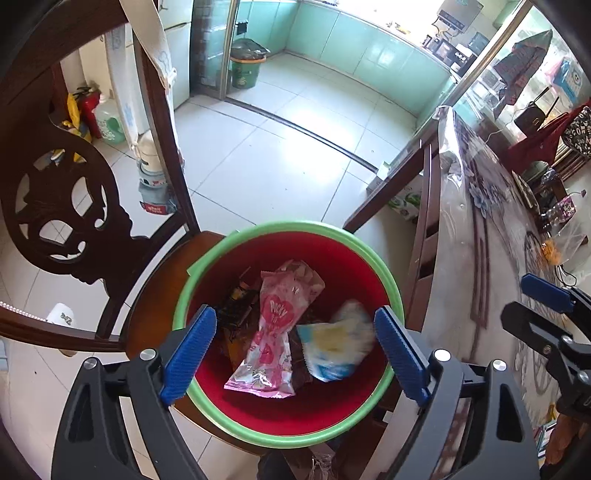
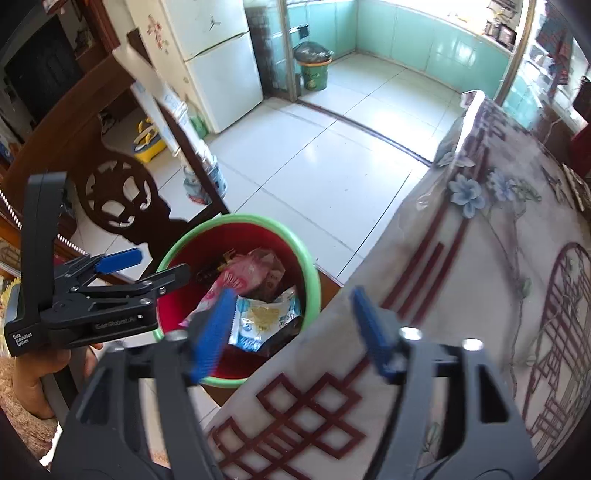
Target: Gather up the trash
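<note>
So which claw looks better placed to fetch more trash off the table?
Probably the right claw: it is open and empty over the table edge, while the left claw, also open, hangs over the red bin.

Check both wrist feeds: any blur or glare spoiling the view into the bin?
Left wrist: blue-white wrapper smeared by motion, pink wrapper sharp, window blown out. Right wrist: own fingers and tablecloth blurred, bin readable; fisheye bends edges in both.
</note>
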Available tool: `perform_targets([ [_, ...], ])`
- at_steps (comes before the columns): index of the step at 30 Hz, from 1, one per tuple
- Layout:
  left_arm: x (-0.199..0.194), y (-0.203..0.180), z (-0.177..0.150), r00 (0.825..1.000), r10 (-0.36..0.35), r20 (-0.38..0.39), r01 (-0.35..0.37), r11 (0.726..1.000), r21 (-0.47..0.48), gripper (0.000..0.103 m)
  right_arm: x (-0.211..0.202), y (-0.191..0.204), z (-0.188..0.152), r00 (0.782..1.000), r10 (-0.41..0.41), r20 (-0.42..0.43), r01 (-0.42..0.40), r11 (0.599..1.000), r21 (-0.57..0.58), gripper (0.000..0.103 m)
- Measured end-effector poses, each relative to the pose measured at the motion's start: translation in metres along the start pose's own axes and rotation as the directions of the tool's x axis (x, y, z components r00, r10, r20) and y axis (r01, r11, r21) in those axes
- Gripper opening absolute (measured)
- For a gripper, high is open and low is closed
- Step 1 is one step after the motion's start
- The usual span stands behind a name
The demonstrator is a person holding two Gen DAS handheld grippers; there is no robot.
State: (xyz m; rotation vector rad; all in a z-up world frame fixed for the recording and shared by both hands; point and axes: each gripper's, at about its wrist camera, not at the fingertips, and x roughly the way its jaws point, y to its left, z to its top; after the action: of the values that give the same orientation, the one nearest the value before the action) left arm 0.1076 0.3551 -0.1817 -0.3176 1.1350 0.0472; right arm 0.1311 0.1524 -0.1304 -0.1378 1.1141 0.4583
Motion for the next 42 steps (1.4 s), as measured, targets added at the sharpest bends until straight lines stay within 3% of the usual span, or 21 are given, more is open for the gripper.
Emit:
perform_targets([
  [4, -0.027, -0.017, 0.005, 0.996, -0.026, 0.090, 0.023, 0.999, 0.027, 0.084, -0.034, -0.019, 0.000, 0.994, -0.019, 0.111, 0.015, 0.999, 0.040, 0.097],
  [6, -0.042, -0.029, 0.007, 0.988, -0.043, 0.146, 0.035, 0.998, 0.056, 0.087, -0.056, -0.031, 0.000, 0.982, -0.034, 0.185, 0.021, 0.997, 0.073, 0.098],
  [7, -0.055, -0.039, 0.009, 0.978, -0.055, 0.199, 0.040, 0.996, 0.079, 0.096, -0.071, -0.039, -0.002, 0.971, -0.044, 0.233, 0.022, 0.995, 0.095, 0.098],
  [9, -0.081, -0.056, 0.007, 0.944, -0.082, 0.321, 0.048, 0.992, 0.113, 0.095, -0.099, -0.052, -0.007, 0.944, -0.076, 0.320, 0.033, 0.990, 0.135, 0.098],
  [10, -0.091, -0.062, 0.005, 0.924, -0.096, 0.370, 0.052, 0.991, 0.127, 0.095, -0.118, -0.059, -0.013, 0.912, -0.127, 0.389, 0.066, 0.984, 0.166, 0.098],
  [11, -0.107, -0.073, 0.001, 0.887, -0.119, 0.446, 0.056, 0.987, 0.151, 0.095, -0.133, -0.063, -0.019, 0.878, -0.178, 0.445, 0.100, 0.976, 0.194, 0.098],
  [12, -0.120, -0.083, -0.003, 0.848, -0.134, 0.512, 0.052, 0.984, 0.172, 0.095, -0.148, -0.066, -0.026, 0.829, -0.241, 0.504, 0.141, 0.963, 0.229, 0.098],
  [13, -0.133, -0.094, -0.008, 0.806, -0.150, 0.573, 0.045, 0.980, 0.193, 0.095, -0.167, -0.070, -0.038, 0.753, -0.326, 0.572, 0.193, 0.940, 0.281, 0.098],
  [15, -0.151, -0.114, -0.017, 0.737, -0.185, 0.650, 0.047, 0.973, 0.224, 0.095, -0.188, -0.073, -0.058, 0.621, -0.434, 0.653, 0.257, 0.900, 0.353, 0.098],
  [16, -0.160, -0.125, -0.021, 0.711, -0.209, 0.671, 0.060, 0.969, 0.239, 0.095, -0.196, -0.075, -0.069, 0.555, -0.492, 0.671, 0.303, 0.871, 0.387, 0.098],
  [17, -0.165, -0.134, -0.024, 0.702, -0.236, 0.672, 0.080, 0.964, 0.255, 0.095, -0.202, -0.078, -0.075, 0.542, -0.516, 0.663, 0.333, 0.856, 0.395, 0.098],
  [19, -0.171, -0.156, -0.029, 0.704, -0.298, 0.644, 0.128, 0.946, 0.297, 0.095, -0.205, -0.093, -0.079, 0.619, -0.493, 0.611, 0.322, 0.869, 0.375, 0.098],
  [21, -0.172, -0.178, -0.036, 0.719, -0.298, 0.627, 0.119, 0.943, 0.312, 0.095, -0.204, -0.112, -0.082, 0.738, -0.460, 0.494, 0.306, 0.880, 0.364, 0.098],
  [22, -0.173, -0.193, -0.042, 0.726, -0.278, 0.628, 0.097, 0.947, 0.308, 0.095, -0.203, -0.119, -0.085, 0.762, -0.445, 0.471, 0.291, 0.884, 0.366, 0.098],
  [26, -0.174, -0.230, -0.069, 0.726, -0.203, 0.657, 0.053, 0.969, 0.241, 0.095, -0.214, -0.151, -0.106, 0.796, -0.413, 0.442, 0.256, 0.893, 0.371, 0.098],
  [28, -0.171, -0.250, -0.081, 0.742, -0.161, 0.651, 0.027, 0.977, 0.211, 0.095, -0.220, -0.168, -0.117, 0.813, -0.394, 0.428, 0.253, 0.902, 0.350, 0.098],
  [31, -0.170, -0.270, -0.099, 0.744, -0.112, 0.659, -0.022, 0.981, 0.191, 0.095, -0.230, -0.185, -0.130, 0.818, -0.386, 0.426, 0.257, 0.908, 0.330, 0.098],
  [37, -0.164, -0.310, -0.127, 0.782, -0.067, 0.620, -0.046, 0.985, 0.165, 0.095, -0.248, -0.216, -0.153, 0.820, -0.375, 0.434, 0.253, 0.916, 0.313, 0.098],
  [42, -0.163, -0.328, -0.138, 0.789, -0.031, 0.613, -0.087, 0.983, 0.161, 0.095, -0.252, -0.236, -0.164, 0.826, -0.364, 0.431, 0.241, 0.919, 0.313, 0.098],
])
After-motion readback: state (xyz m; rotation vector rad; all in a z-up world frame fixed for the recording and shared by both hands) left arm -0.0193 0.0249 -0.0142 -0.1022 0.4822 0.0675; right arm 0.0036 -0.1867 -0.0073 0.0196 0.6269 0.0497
